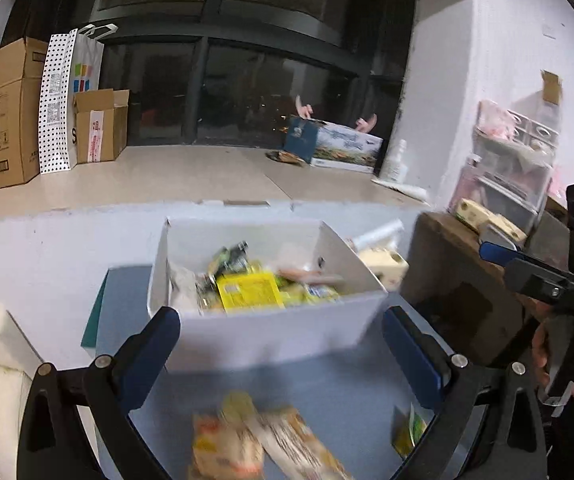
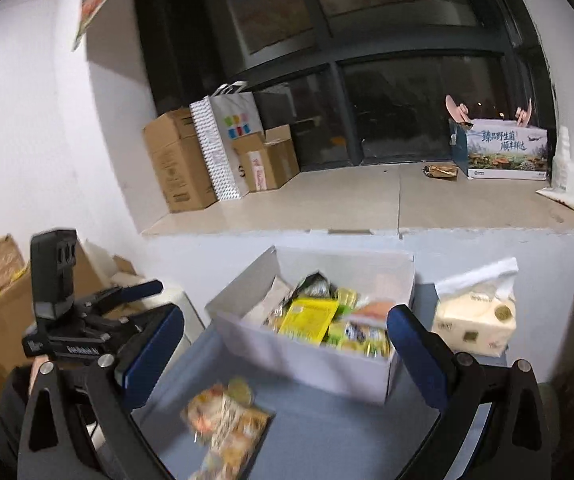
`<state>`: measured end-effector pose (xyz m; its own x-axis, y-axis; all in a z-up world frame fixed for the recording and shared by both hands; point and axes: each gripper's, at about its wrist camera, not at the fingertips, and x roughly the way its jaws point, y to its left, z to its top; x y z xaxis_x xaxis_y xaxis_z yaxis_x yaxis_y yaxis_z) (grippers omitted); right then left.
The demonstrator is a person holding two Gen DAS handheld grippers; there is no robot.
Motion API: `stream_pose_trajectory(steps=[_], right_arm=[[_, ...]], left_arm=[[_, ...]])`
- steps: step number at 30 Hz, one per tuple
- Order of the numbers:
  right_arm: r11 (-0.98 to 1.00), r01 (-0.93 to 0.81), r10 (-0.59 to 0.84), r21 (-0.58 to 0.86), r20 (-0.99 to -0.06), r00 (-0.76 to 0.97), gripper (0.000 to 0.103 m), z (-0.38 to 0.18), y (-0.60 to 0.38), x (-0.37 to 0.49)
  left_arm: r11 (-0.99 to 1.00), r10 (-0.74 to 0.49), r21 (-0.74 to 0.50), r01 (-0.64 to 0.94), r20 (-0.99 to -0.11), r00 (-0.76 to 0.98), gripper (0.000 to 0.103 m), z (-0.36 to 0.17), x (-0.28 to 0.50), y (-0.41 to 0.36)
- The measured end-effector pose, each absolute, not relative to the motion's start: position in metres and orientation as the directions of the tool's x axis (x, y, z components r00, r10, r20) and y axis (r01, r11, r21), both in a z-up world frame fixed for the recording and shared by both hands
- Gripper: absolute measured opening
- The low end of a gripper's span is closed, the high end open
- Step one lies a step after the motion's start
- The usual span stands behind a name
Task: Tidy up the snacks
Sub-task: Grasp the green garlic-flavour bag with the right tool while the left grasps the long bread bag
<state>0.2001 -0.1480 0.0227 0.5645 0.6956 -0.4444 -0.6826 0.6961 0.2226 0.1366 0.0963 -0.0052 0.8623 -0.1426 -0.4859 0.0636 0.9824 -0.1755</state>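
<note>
A white open box (image 1: 271,332) (image 2: 307,356) stands on the blue-grey table, holding several snack packets, a yellow packet (image 1: 249,292) (image 2: 307,318) on top. Orange-yellow snack packets (image 1: 255,440) (image 2: 227,424) lie on the table in front of the box. A small green-yellow packet (image 1: 409,430) lies at the right in the left wrist view. My left gripper (image 1: 281,356) is open and empty, its fingers on either side of the box's near wall. My right gripper (image 2: 285,354) is open and empty above the loose packets. Each gripper shows in the other's view (image 1: 527,268) (image 2: 99,312).
A tissue pack (image 2: 473,320) (image 1: 383,266) sits right of the box. A window ledge behind holds cardboard boxes (image 2: 179,160) (image 1: 5,116), a paper bag (image 2: 231,140) and a printed carton (image 2: 507,152). A brown cabinet (image 1: 467,280) with clutter stands at the right.
</note>
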Motion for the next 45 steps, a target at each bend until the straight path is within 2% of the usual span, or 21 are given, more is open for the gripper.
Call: stream_pose_trajectory(steps=[8, 10, 15, 25, 31, 33, 34, 35, 38, 45], right_arm=[[0.708, -0.658, 0.682, 0.255, -0.486, 0.546, 0.103, -0.025, -0.186, 0.138], [0.716, -0.646, 0.670, 0.265, -0.520, 0.530, 0.103, -0.046, -0.196, 0.125], [0.748, -0.614, 0.619, 0.250, -0.598, 0.509, 0.103, -0.084, -0.209, 0.108], [0.753, -0.639, 0.516, 0.159, -0.745, 0.423, 0.103, -0.133, -0.174, 0.122], [0.763, -0.629, 0.473, 0.149, -0.793, 0.385, 0.102, -0.158, -0.155, 0.144], [0.773, -0.616, 0.455, 0.148, -0.806, 0.377, 0.087, -0.165, -0.152, 0.151], [0.780, -0.609, 0.439, 0.142, -0.818, 0.372, 0.062, -0.169, -0.151, 0.153], [0.790, -0.600, 0.413, 0.126, -0.833, 0.368, 0.050, -0.175, -0.150, 0.156], [0.779, -0.607, 0.442, 0.157, -0.824, 0.354, 0.046, -0.176, -0.153, 0.155], [0.784, -0.588, 0.502, 0.199, -0.760, 0.413, 0.045, -0.148, -0.178, 0.145]], left_arm=[[0.969, -0.167, -0.246, 0.033, -0.548, 0.820, 0.103, -0.050, 0.068, 0.060], [0.961, -0.180, -0.274, 0.021, -0.569, 0.803, 0.103, -0.061, 0.057, 0.054], [0.968, -0.166, -0.252, 0.010, -0.607, 0.777, 0.103, -0.074, 0.044, 0.040], [0.972, -0.167, -0.233, 0.018, -0.640, 0.750, 0.103, -0.083, 0.045, 0.032], [0.973, -0.163, -0.229, 0.007, -0.668, 0.726, 0.103, -0.095, 0.044, 0.031], [0.973, -0.164, -0.229, 0.007, -0.675, 0.719, 0.103, -0.099, 0.044, 0.031], [0.973, -0.163, -0.231, 0.003, -0.678, 0.717, 0.103, -0.101, 0.045, 0.031], [0.972, -0.164, -0.234, 0.000, -0.681, 0.714, 0.103, -0.102, 0.046, 0.031], [0.972, -0.168, -0.237, 0.000, -0.687, 0.707, 0.103, -0.107, 0.046, 0.032], [0.968, -0.190, -0.252, 0.009, -0.706, 0.682, 0.103, -0.117, 0.058, 0.030]])
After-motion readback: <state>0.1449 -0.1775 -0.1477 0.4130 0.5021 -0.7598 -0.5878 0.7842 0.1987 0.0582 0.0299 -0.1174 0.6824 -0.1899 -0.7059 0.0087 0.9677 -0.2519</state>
